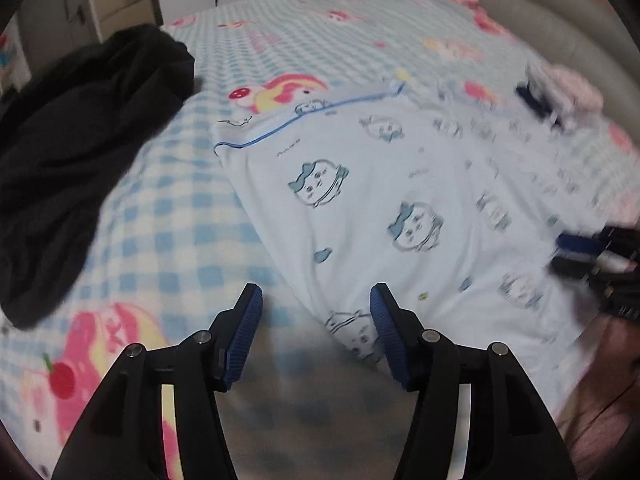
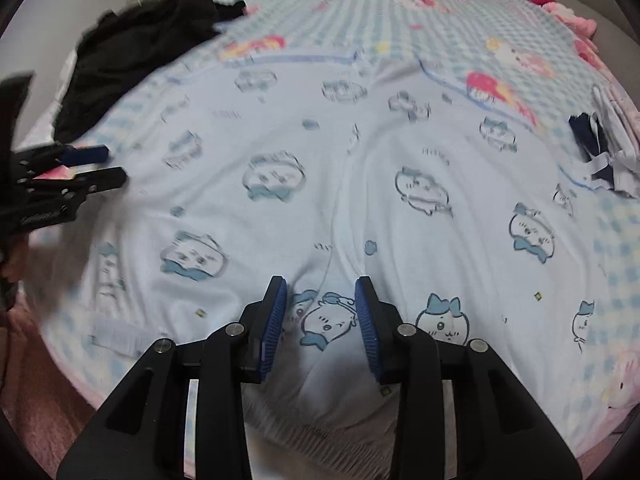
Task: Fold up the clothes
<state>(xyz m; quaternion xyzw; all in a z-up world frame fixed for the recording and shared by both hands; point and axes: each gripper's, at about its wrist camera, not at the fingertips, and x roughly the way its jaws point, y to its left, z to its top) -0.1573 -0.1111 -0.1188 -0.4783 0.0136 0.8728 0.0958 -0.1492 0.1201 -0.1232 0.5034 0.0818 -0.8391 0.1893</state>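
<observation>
A pale blue garment printed with cartoon faces lies spread on the checked bed cover, with a blue-piped hem at its far side. My left gripper is open, hovering over the garment's near left edge with nothing between its fingers. In the right wrist view the same garment fills the middle. My right gripper is open just above its near edge, the fabric showing between the blue pads. The left gripper appears blurred at the left, and the right gripper at the far right of the left wrist view.
A black garment lies heaped on the bed's left side, also seen as black cloth. Navy and white clothes sit at the right. The bed cover is blue check with pink cartoons. A grey headboard lies beyond.
</observation>
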